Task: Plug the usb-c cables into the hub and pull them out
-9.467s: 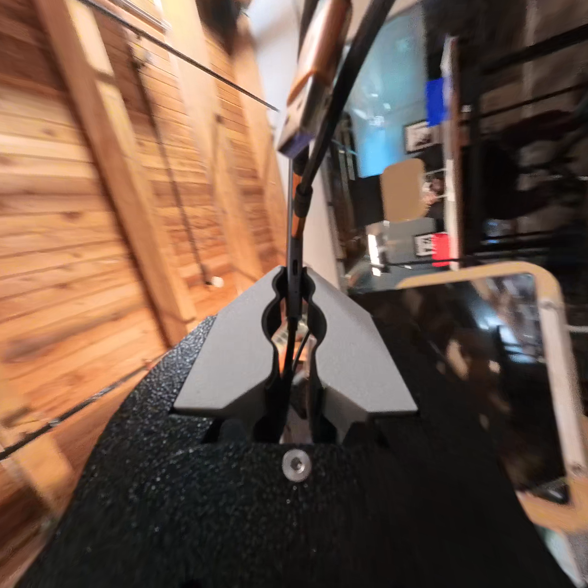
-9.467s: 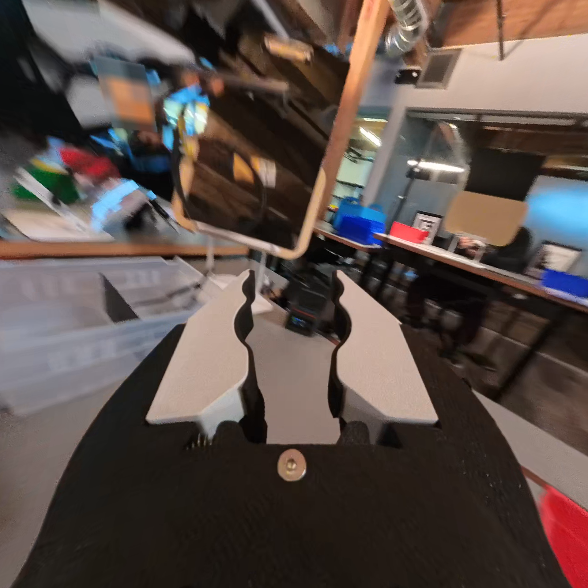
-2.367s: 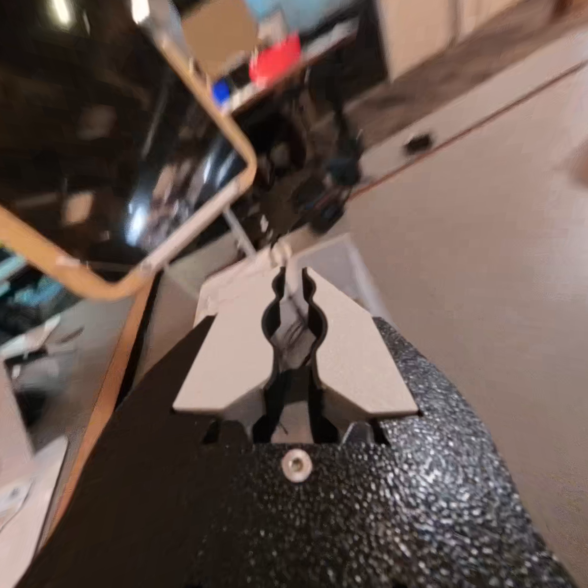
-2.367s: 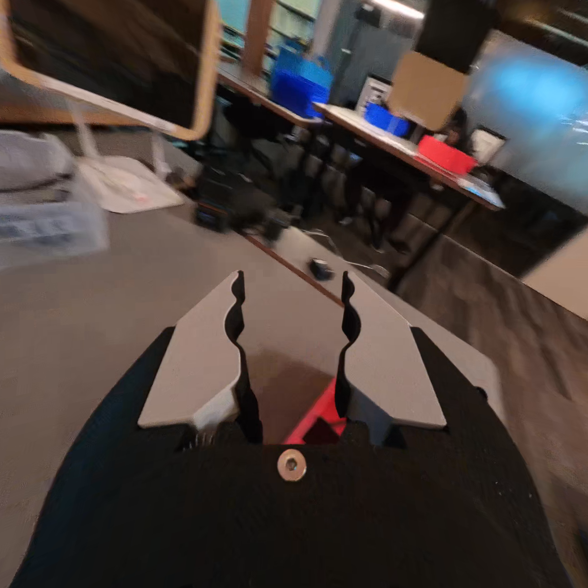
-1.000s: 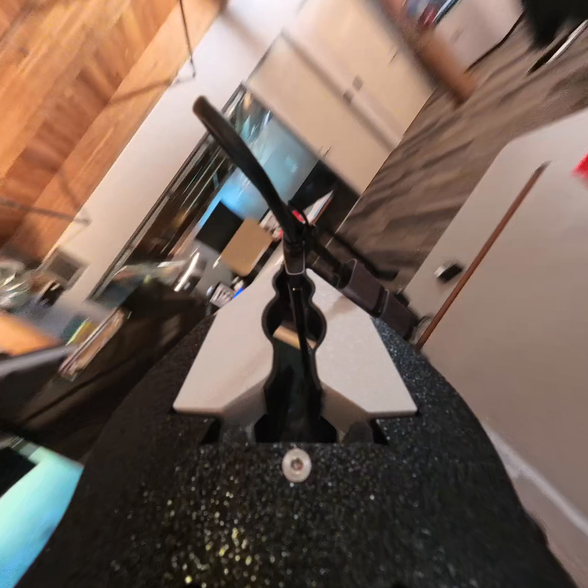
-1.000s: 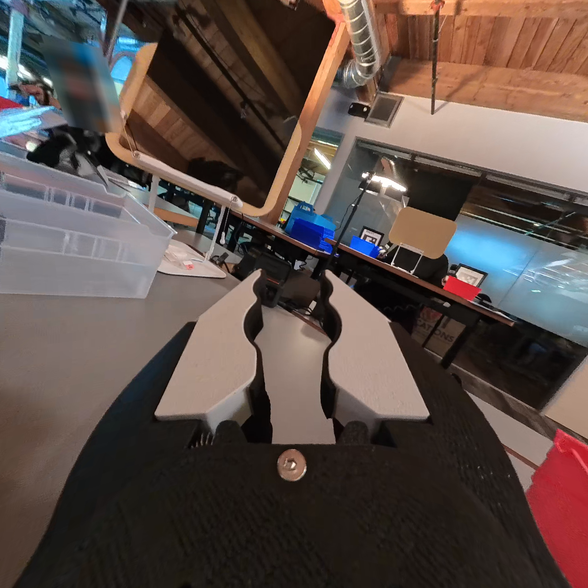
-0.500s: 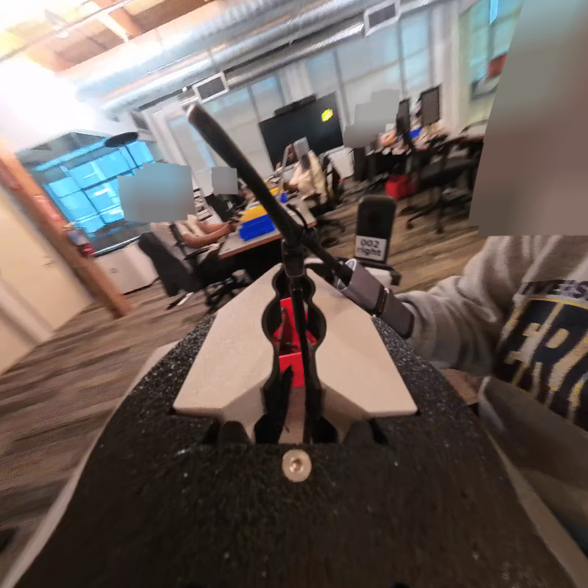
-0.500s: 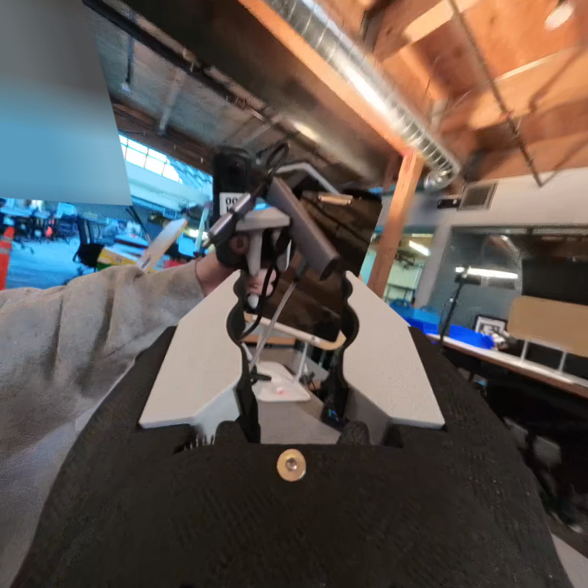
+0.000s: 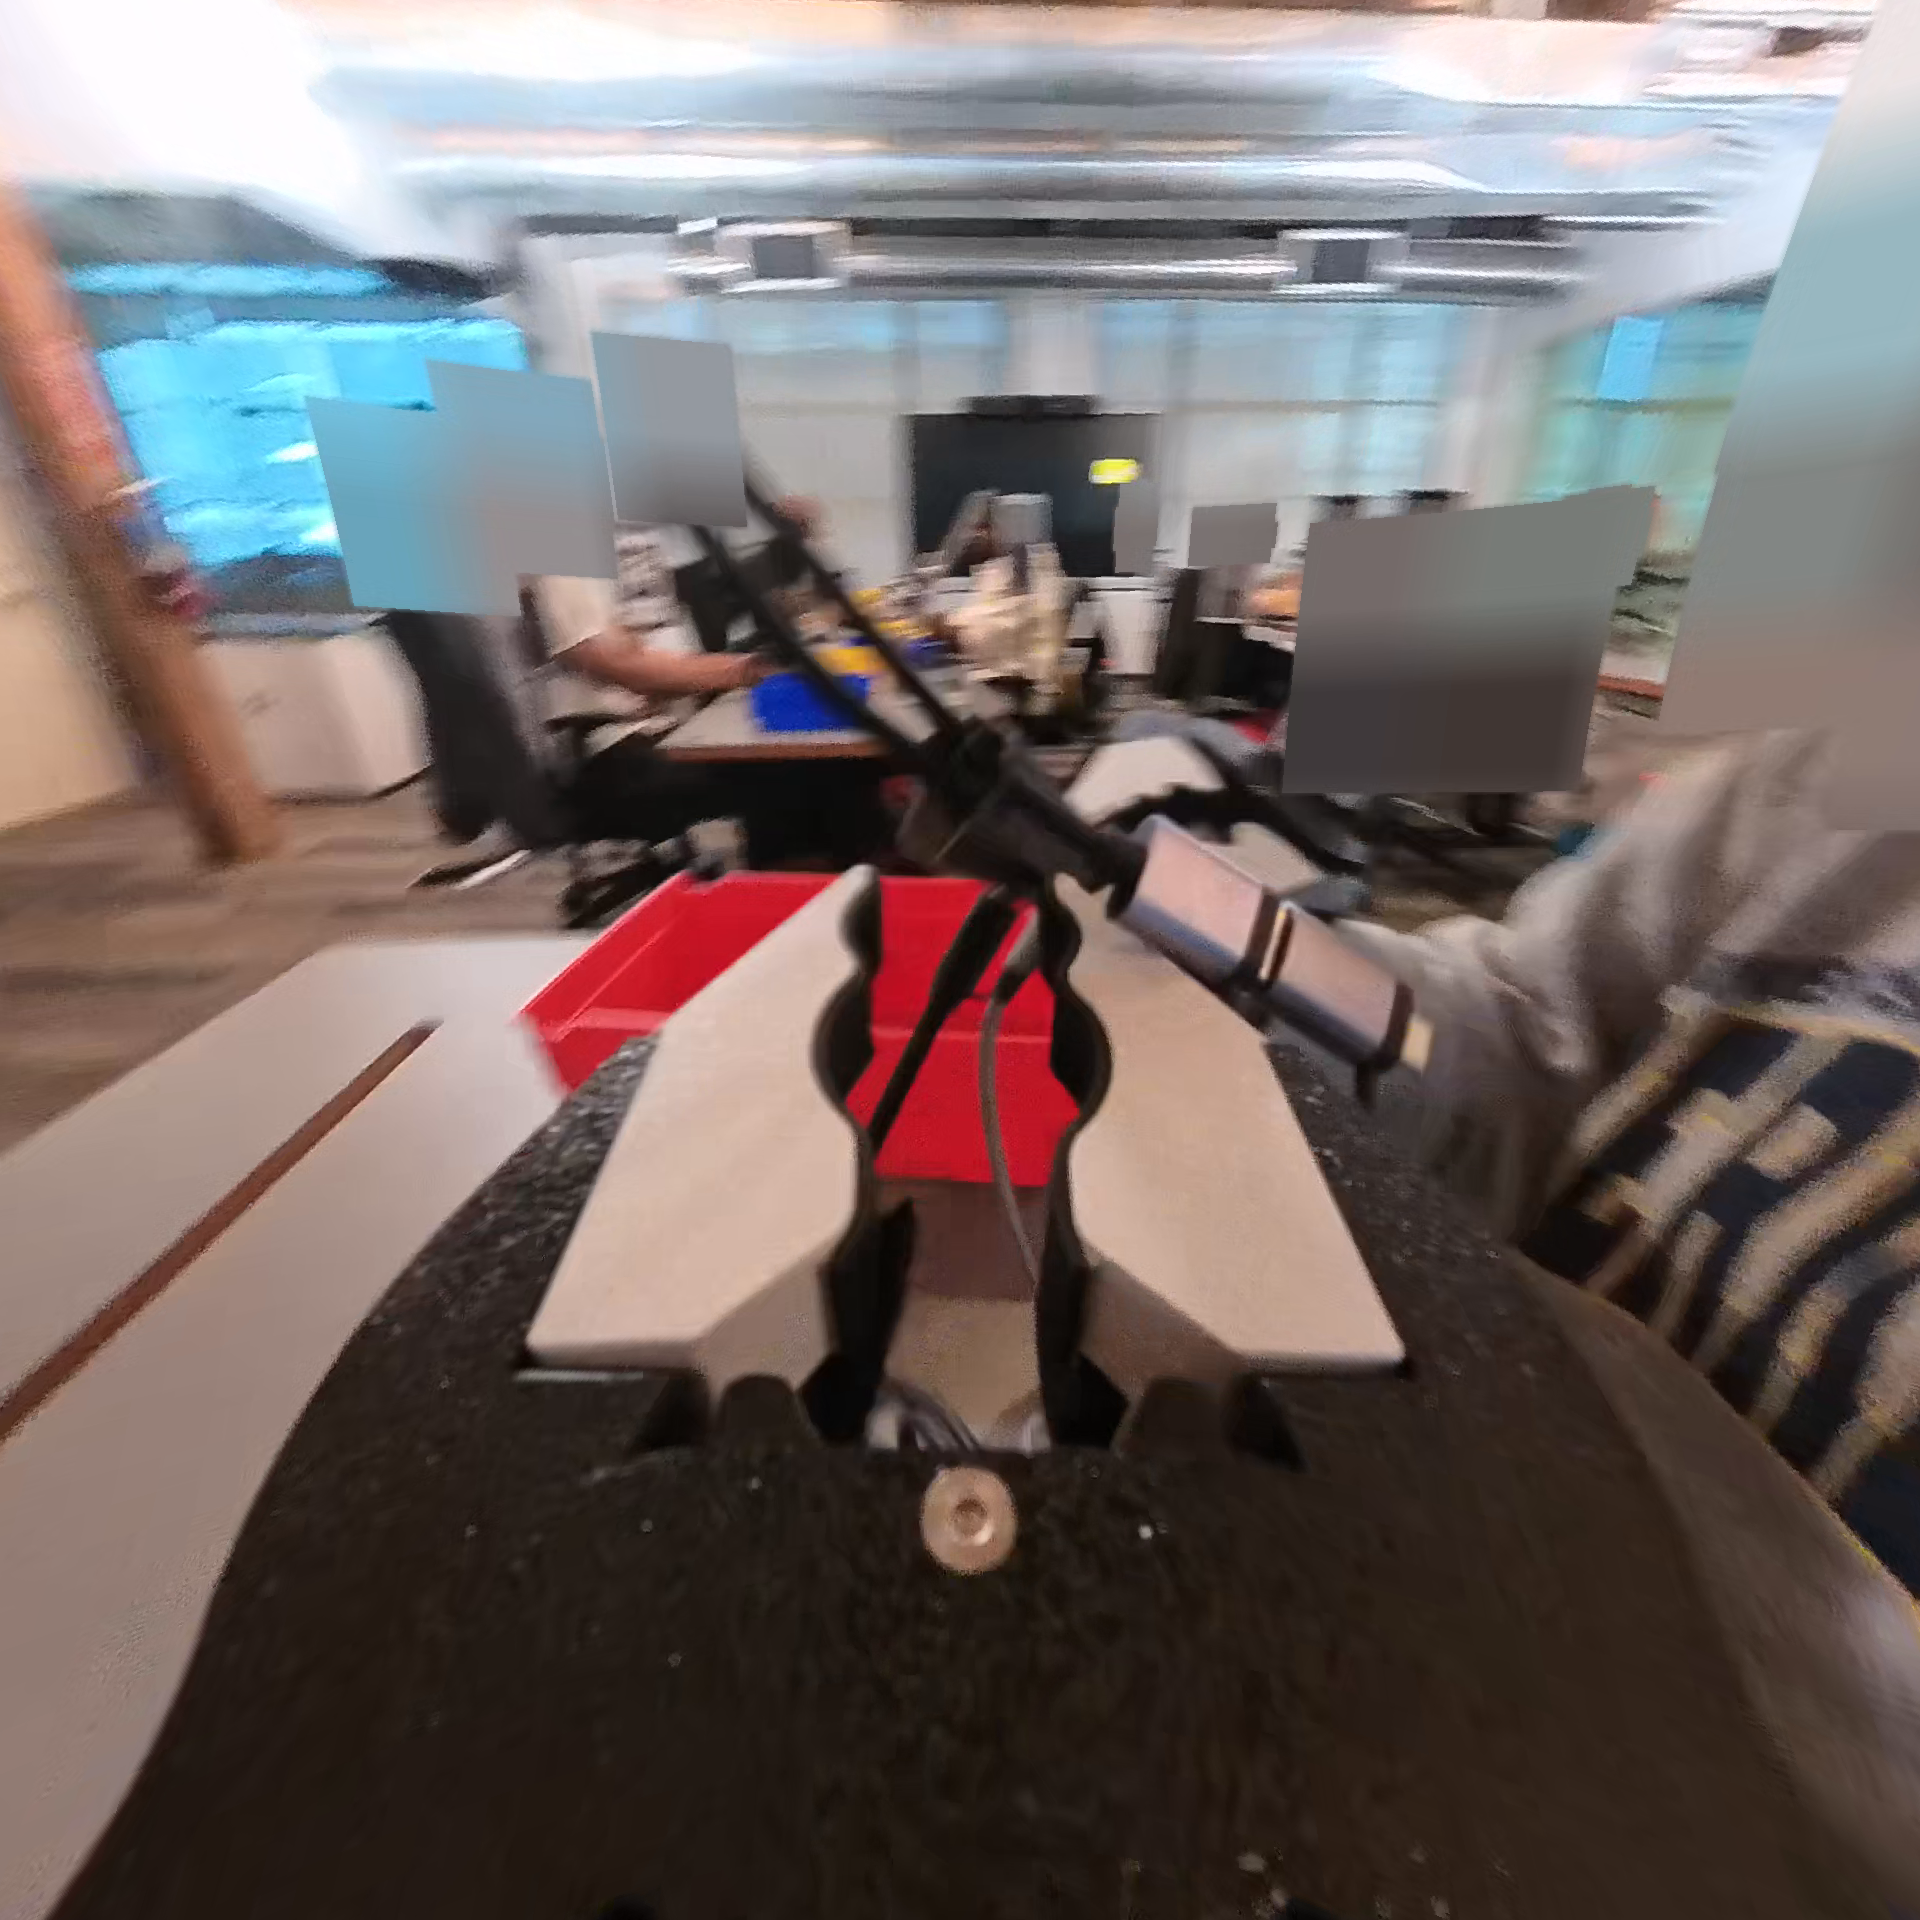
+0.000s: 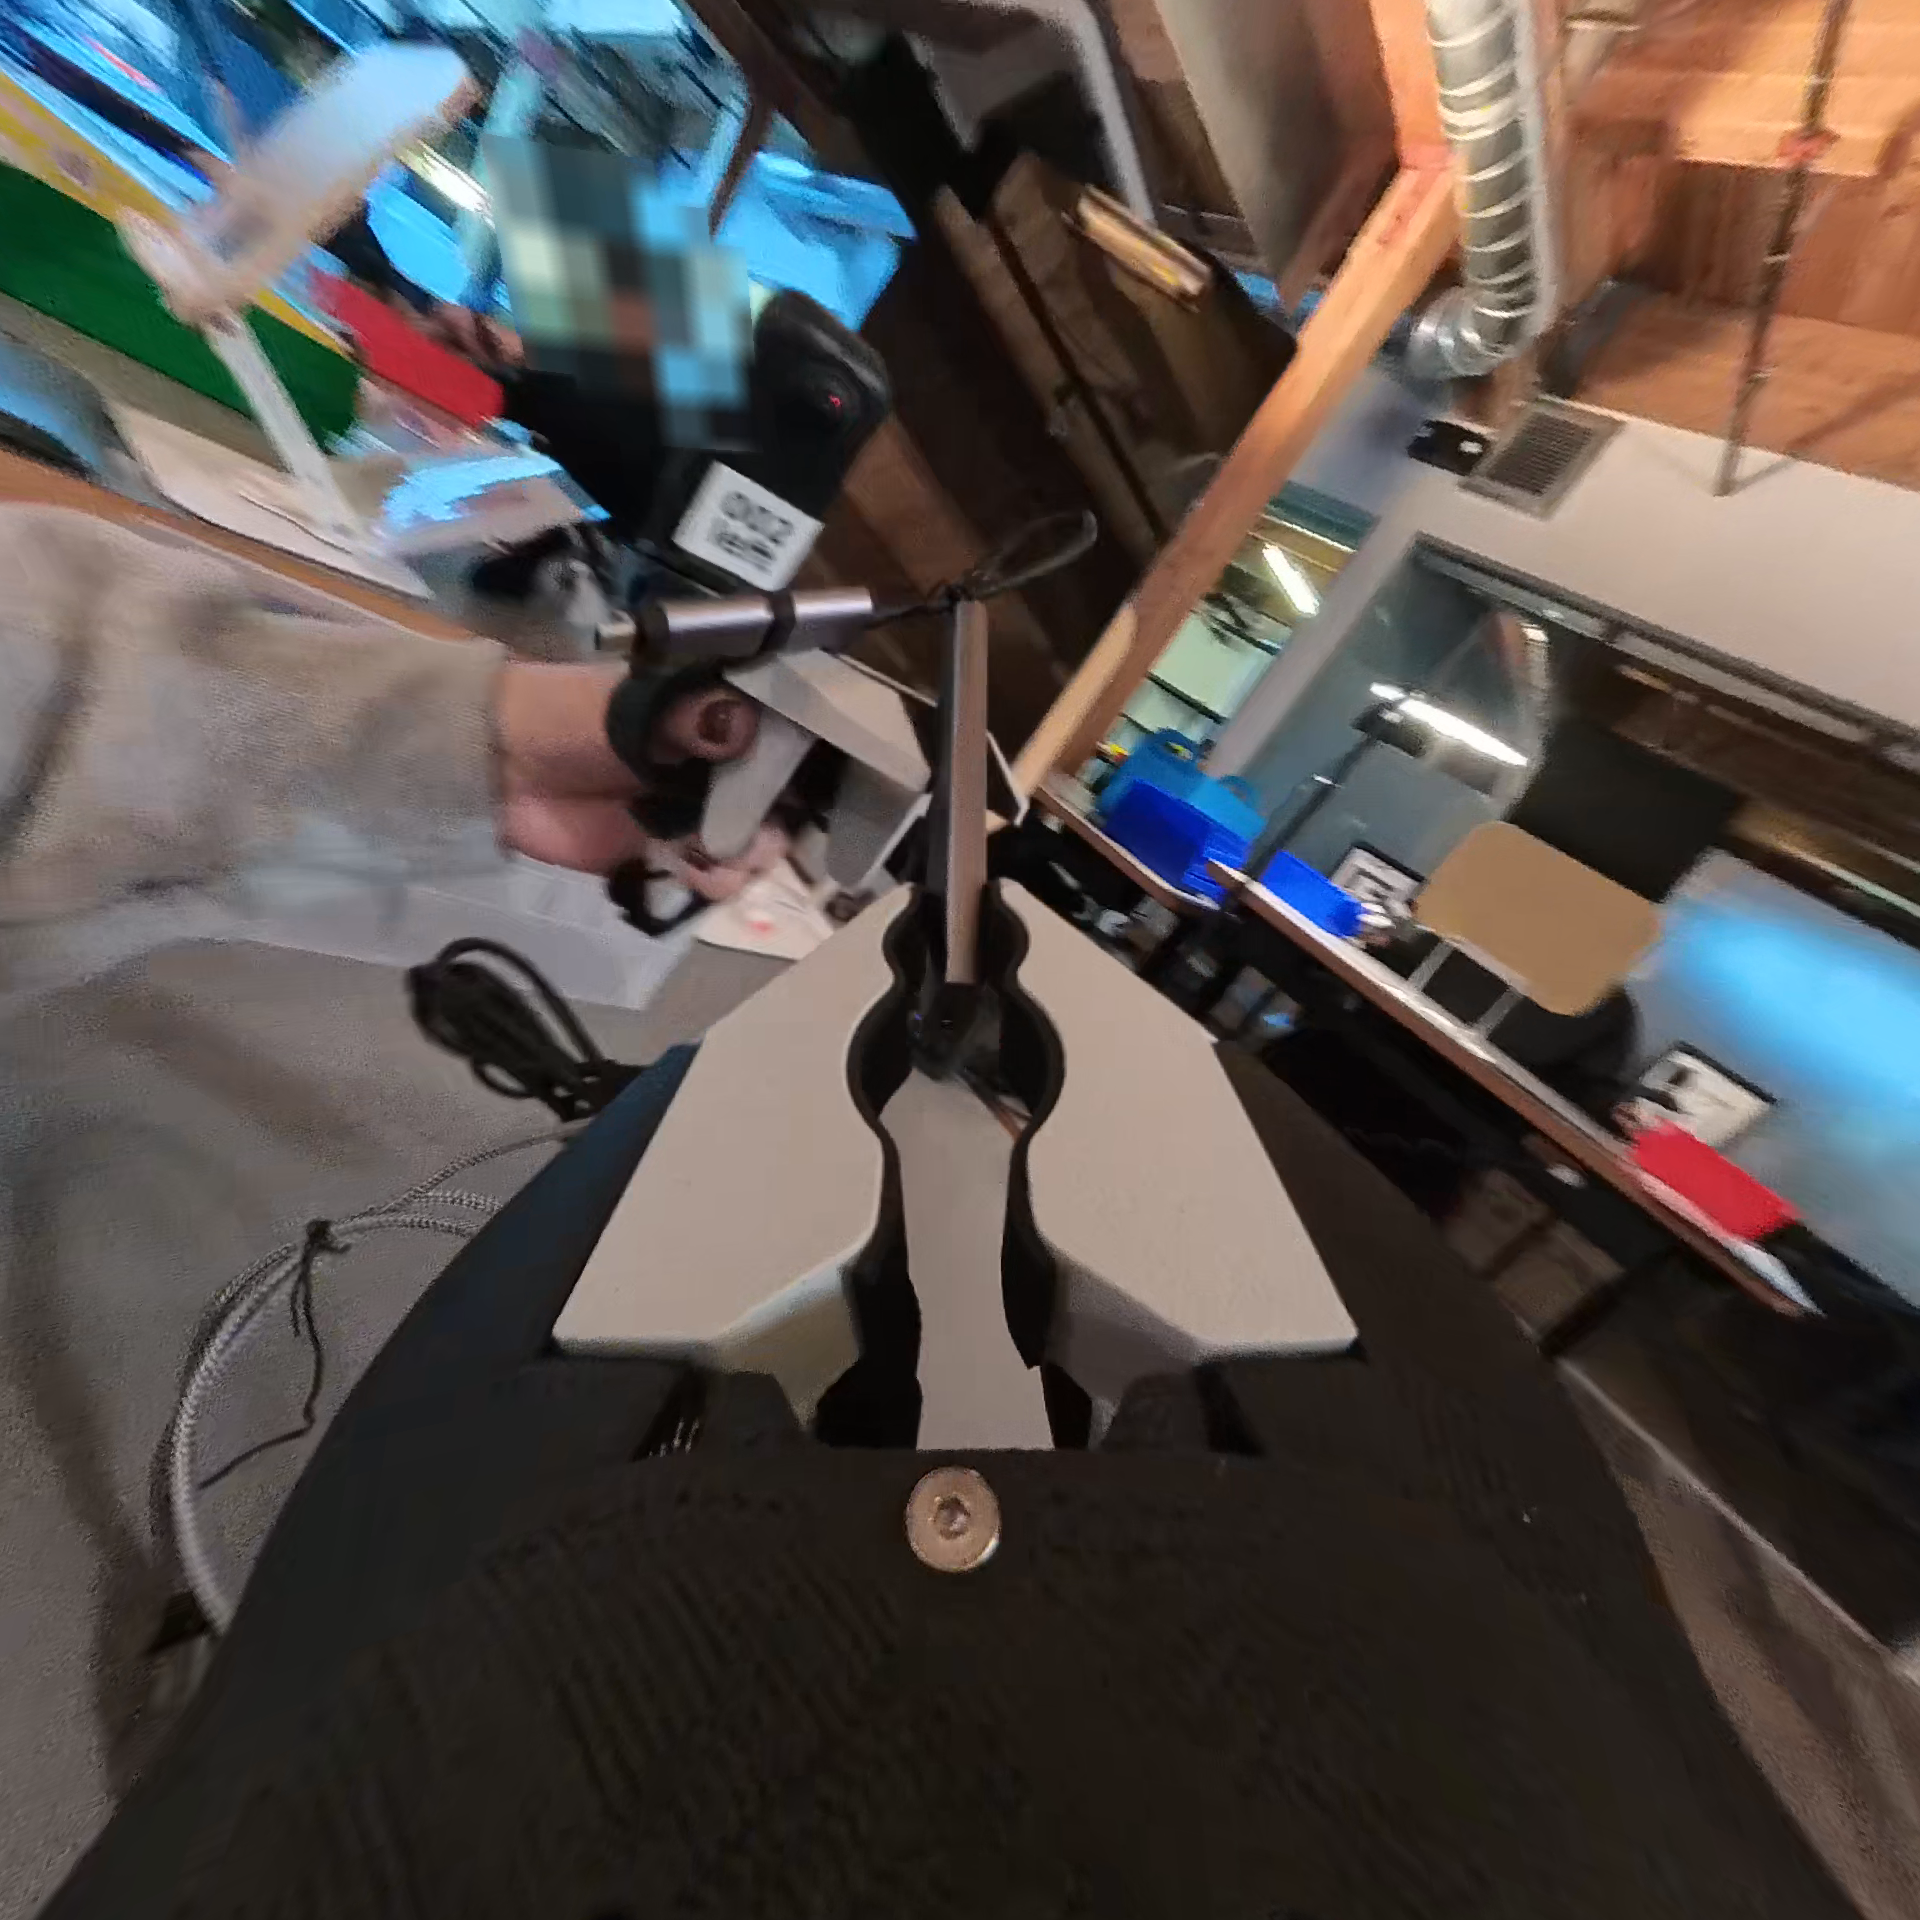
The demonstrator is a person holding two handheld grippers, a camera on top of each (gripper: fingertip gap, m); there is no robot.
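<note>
The right hand-held gripper [image 10: 956, 914] has its fingers nearly together, pinching the lower end of a slim grey bar that I take to be the hub [image 10: 964, 748]. The bar stands up from the tips toward 12 o'clock, in the air above the counter [image 9: 208, 1143]. The left hand-held gripper [image 9: 956, 904] is part way open. A black cable [image 9: 821, 634] runs off toward 11 o'clock, and a thin grey cable [image 9: 992, 1091] hangs loosely through the gap. Motion blur hides whether either one is pressed by a finger. A grey metal adapter [image 9: 1236, 925] with a plug at its far end lies along that gripper's right finger, at about 3 o'clock from the tips. A red bin [image 9: 665, 956] sits on the counter beyond. The hub looks light, rigid and smooth-sided, so a pinch at one end may let it pivot or slip, and a hold across its flat faces nearer the middle seems steadier. The cables are limp, so each is best taken by its stiff plug body, close behind the connector, and pushed straight in.
</note>
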